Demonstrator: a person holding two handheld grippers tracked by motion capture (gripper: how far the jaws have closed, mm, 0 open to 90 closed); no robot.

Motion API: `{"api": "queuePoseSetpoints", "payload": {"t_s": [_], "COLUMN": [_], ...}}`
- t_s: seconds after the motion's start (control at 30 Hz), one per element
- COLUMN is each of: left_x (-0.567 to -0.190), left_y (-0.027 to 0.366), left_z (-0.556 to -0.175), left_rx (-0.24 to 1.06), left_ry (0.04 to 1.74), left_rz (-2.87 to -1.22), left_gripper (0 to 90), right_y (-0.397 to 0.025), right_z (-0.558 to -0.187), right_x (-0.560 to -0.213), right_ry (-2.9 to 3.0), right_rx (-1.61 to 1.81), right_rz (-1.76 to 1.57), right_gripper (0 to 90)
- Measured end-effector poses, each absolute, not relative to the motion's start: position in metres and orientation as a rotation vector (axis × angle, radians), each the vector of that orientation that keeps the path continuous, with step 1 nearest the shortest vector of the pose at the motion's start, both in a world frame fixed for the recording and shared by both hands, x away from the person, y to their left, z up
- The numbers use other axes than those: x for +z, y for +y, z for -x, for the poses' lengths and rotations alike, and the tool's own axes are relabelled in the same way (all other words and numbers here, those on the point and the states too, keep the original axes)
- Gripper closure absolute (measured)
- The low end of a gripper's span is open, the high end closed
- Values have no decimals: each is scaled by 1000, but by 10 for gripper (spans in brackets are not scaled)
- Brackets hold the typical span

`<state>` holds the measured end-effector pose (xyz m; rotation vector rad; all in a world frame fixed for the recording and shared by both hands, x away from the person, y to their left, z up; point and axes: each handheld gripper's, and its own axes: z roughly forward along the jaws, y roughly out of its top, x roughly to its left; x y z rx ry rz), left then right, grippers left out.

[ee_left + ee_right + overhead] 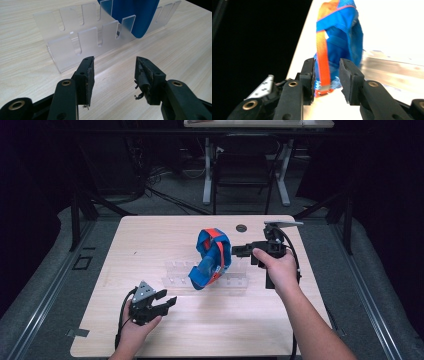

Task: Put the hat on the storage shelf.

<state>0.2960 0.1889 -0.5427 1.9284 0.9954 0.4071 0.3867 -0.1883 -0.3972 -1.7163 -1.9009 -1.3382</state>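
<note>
A blue fabric item (pixel 212 257) with an orange strap (pixel 323 55) stands upright in a clear slotted rack (pixel 172 279) at the table's middle. My right gripper (pixel 234 251) is level with it on its right side, with its jaws pointing left. In the right gripper view the right gripper (pixel 327 61) is open, the strap hanging in the gap close to the left jaw. My left gripper (pixel 169 298) rests low at the front left, apart from the rack. It is open (pixel 114 62) with nothing between its jaws and faces the rack (pixel 82 42) and the blue item (pixel 135 15).
The wooden table (pixel 150 235) has a round dark grommet (pixel 241 227) near its far edge. Beyond it stand a chair (pixel 242 175) and the white legs of another desk (pixel 207 175). Dark floor and black frame bars surround the table.
</note>
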Motion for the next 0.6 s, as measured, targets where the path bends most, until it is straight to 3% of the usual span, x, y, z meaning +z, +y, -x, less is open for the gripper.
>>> {"api": "queuePoseSetpoints", "payload": {"t_s": [0.6], "left_x": [-549], "left_y": [199], "left_z": [-301], "left_rx": [414], "left_ry": [1046], "left_rz": [-1913], "left_gripper": [495], "right_y": [-212], "right_z": [-355], "right_x": [-420], "right_ry": [-2022], "right_rx": [-1281], "right_rz": [1763], "right_gripper": [605]}}
